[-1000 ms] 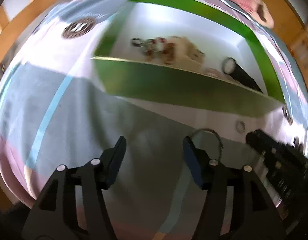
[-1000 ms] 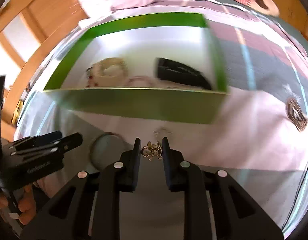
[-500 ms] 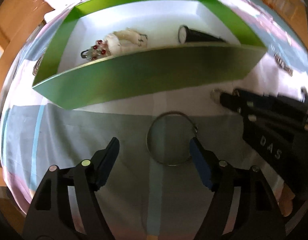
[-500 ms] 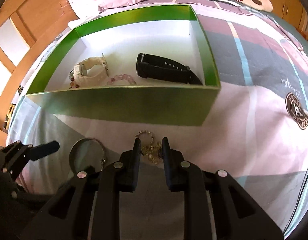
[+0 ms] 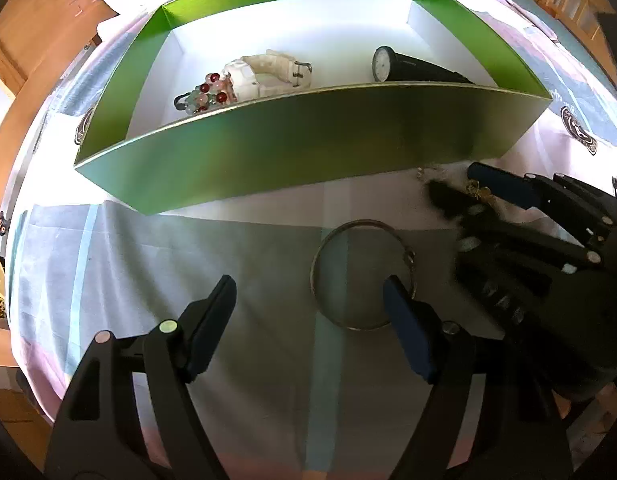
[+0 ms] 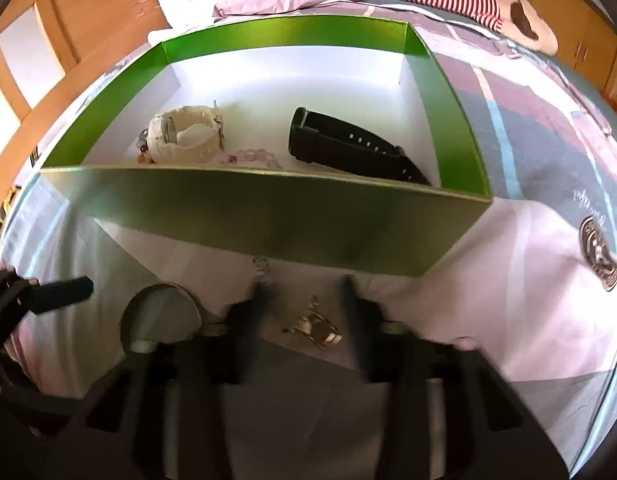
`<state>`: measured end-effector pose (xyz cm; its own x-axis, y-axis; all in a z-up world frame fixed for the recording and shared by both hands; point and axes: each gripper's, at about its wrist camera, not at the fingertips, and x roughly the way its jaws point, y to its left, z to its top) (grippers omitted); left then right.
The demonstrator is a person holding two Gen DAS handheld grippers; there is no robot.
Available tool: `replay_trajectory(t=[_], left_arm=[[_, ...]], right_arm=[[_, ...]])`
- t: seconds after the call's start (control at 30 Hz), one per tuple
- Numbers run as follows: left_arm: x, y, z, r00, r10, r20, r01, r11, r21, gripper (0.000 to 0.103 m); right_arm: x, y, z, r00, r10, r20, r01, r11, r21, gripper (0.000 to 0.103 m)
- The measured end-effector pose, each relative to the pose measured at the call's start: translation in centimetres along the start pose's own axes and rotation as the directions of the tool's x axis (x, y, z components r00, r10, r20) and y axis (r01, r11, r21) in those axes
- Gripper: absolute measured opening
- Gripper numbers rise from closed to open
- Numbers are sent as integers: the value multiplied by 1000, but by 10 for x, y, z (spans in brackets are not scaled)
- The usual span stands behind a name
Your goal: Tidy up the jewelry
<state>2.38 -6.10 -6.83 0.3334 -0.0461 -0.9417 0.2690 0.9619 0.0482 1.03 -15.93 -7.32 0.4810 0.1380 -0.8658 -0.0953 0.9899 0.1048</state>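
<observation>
- Green box (image 5: 308,152) is sitting on the bed (image 5: 108,280), light card walls, already holding a white watch (image 6: 184,136), black watch (image 6: 348,148) and bead bracelet (image 5: 204,96).
- Thin metal bangle (image 5: 360,272) is lying flat by your left tongs (image 5: 308,300), which are spread wide and holding nothing; stiff, light, slippery, so you're best pinching across its rim.
- Gold trinket (image 6: 316,326) is lying on the bed between your right tongs (image 6: 304,292), parted and blurred, not gripping; tiny, fiddly, probably delicate.
- Round emblem (image 6: 598,246) on the sheet: writing unreadable.
</observation>
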Motion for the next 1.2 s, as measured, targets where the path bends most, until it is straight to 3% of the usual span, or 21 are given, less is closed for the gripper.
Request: replay_trajectory(t=[0.1, 0.27, 0.4, 0.43, 0.5, 0.53, 0.6, 0.73, 0.87, 0.97, 1.03, 1.1, 1.13, 1.2], left_arm=[[0, 4, 1, 1000, -7, 2, 7, 1000, -18, 76], [-3, 12, 0, 1000, -4, 7, 5, 1000, -30, 76], [-13, 18, 6, 998, -10, 66, 13, 999, -50, 76], [-15, 17, 10, 996, -11, 87, 16, 999, -49, 75], [-18, 10, 18, 993, -17, 113, 22, 999, -40, 59], [-17, 3, 23, 993, -30, 117, 33, 999, -28, 59], [-13, -12, 28, 992, -54, 113, 52, 998, 19, 59], [0, -36, 34, 995, -13, 96, 5, 996, 91, 63], [11, -33, 37, 997, -66, 42, 64, 997, 52, 67], [14, -31, 36, 997, -58, 45, 56, 998, 42, 66], [14, -30, 35, 998, -45, 51, 43, 998, 42, 59], [11, -25, 33, 997, -50, 59, 48, 998, 27, 32], [9, -21, 32, 997, -48, 64, 47, 999, 13, 25], [7, -10, 30, 995, -76, 59, 77, 997, -23, 21]], right_arm=[[-4, -5, -3, 999, 51, -15, -50, 999, 14, 24], [-19, -12, -9, 998, 64, -6, -63, 998, 26, 24], [-29, -27, -13, 999, 55, 2, -55, 997, 63, 24], [-28, -29, -12, 999, 49, 0, -49, 996, 70, 24], [-27, -35, -16, 999, 47, -6, -46, 995, 92, 24], [-26, -37, -18, 999, 52, -12, -51, 993, 104, 24], [-24, -40, -22, 998, 58, -20, -56, 992, 116, 24], [-22, -42, -26, 999, 35, -24, -32, 993, 116, 24], [-25, -44, -24, 1000, -2, -28, 5, 994, 105, 24], [-25, -44, -23, 1000, -8, -28, 11, 995, 100, 24], [-24, -44, -24, 1000, -5, -30, 9, 995, 104, 24], [-24, -44, -26, 1000, -4, -30, 7, 994, 108, 24], [-25, -45, -27, 1000, -2, -30, 5, 994, 112, 24], [-25, -46, -27, 1000, 1, -30, 2, 993, 117, 24]])
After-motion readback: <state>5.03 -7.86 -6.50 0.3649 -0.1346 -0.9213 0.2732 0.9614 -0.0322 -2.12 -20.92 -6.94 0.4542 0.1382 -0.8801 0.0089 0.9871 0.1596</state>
